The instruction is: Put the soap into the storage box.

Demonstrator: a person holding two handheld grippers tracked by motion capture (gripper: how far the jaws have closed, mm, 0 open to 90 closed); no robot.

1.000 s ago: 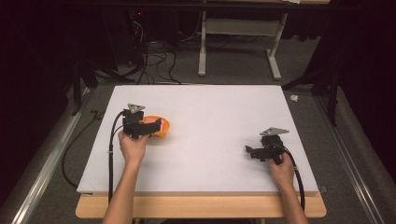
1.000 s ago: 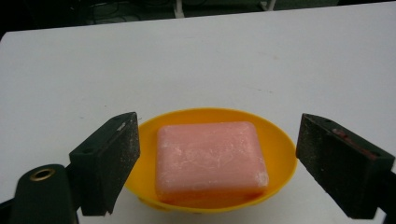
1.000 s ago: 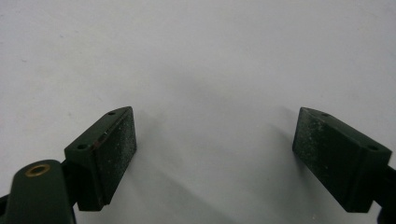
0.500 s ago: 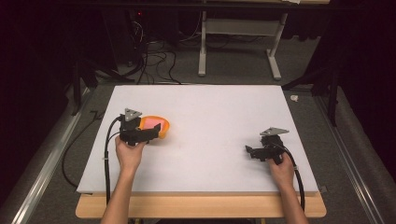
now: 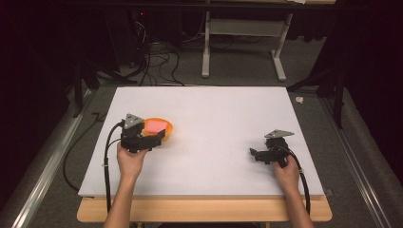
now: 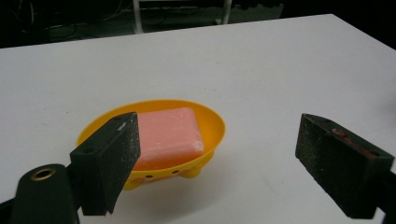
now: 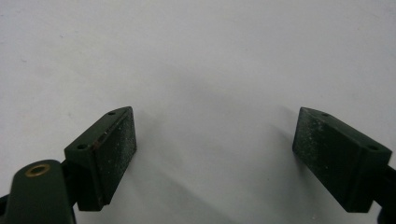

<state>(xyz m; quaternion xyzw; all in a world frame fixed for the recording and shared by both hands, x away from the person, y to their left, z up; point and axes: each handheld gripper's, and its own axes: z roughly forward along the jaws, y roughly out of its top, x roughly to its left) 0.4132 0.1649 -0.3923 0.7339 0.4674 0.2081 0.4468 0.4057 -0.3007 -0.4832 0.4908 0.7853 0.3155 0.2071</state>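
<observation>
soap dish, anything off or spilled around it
Nothing stands out. The orange soap dish sits upright on the white table, the pink soap lies flat inside it, and nothing is spilled.

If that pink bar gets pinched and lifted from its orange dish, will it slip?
Possibly: the pink rectangular soap bar looks smooth with rounded edges, so it may slide. It seems stiff. The shallow orange plastic dish, on small feet, likely shifts if nudged.

Item count: 1 oval orange plastic soap dish [image 5: 164,126], 1 rectangular pink soap bar [image 5: 155,125], 2 black hand-held tongs (left tongs [image 5: 160,136], right tongs [image 5: 253,154]), 1 white rectangular table [image 5: 218,114].
</observation>
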